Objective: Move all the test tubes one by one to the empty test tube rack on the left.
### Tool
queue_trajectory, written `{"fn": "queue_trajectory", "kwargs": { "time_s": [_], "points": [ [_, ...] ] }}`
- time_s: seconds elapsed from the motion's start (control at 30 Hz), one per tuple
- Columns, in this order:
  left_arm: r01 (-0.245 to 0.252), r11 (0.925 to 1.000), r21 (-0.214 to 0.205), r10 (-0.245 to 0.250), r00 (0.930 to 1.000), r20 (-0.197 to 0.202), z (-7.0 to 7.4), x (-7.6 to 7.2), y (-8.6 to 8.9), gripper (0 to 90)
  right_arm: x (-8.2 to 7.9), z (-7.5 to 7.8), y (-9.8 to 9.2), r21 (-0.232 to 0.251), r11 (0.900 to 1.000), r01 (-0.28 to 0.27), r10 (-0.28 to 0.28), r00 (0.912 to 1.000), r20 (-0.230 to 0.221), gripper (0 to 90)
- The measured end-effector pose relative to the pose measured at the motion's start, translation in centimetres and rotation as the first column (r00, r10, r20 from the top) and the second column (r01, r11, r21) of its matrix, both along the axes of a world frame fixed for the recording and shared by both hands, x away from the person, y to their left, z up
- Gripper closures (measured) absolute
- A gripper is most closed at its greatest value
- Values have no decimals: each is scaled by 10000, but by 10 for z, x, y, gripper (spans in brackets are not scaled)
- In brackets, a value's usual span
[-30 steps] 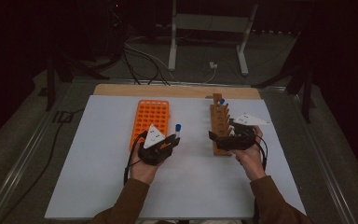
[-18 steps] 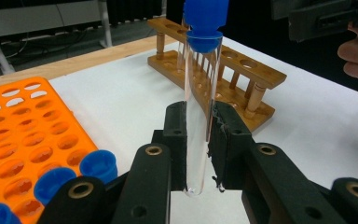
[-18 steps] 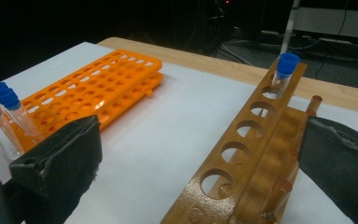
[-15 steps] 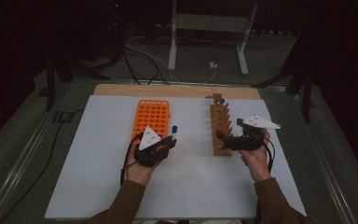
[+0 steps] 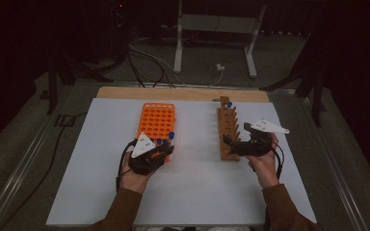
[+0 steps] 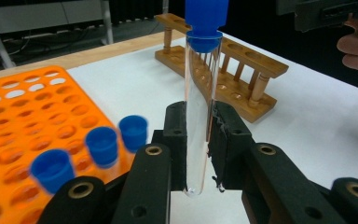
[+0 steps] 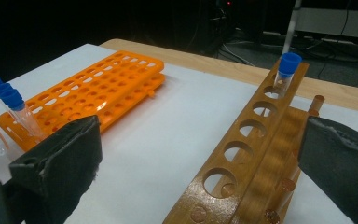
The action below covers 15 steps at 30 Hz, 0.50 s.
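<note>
My left gripper (image 6: 198, 126) is shut on a clear test tube (image 6: 197, 93) with a blue cap and holds it upright. In the high view the left gripper (image 5: 167, 149) sits at the near right corner of the orange rack (image 5: 156, 119). Three blue-capped tubes (image 6: 101, 145) stand in that corner of the orange rack (image 6: 23, 107). My right gripper (image 7: 200, 156) is open, its jaws wide on either side of the near end of the wooden rack (image 7: 256, 135). One blue-capped tube (image 7: 286, 70) stands in the wooden rack's far hole. The right gripper (image 5: 227, 142) points left at the wooden rack (image 5: 227, 127).
Both racks lie on a white sheet (image 5: 192, 183) covering the table. A wooden board edge (image 5: 183, 92) runs along the far side. Behind the table are a metal stand (image 5: 217, 29) and cables (image 5: 144, 53) on the dark floor.
My left gripper has moved left and slightly nearer with the tube, to the orange rack's near corner. The right hand has barely shifted.
</note>
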State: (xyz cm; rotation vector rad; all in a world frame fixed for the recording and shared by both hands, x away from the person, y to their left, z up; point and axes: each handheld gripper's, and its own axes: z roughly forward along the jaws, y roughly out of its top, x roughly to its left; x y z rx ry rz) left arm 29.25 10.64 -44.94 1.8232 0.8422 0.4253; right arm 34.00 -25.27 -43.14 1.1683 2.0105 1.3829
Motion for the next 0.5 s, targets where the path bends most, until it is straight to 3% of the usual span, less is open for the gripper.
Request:
{"fn": "queue_trajectory", "kwargs": {
  "time_s": [0.5],
  "points": [
    [-530, 9986, -81, 531, 9985, 98, 2, -2, 32, 783, -1, 1, -3, 136, 9999, 23, -24, 10000, 35, 0]
  ]
}}
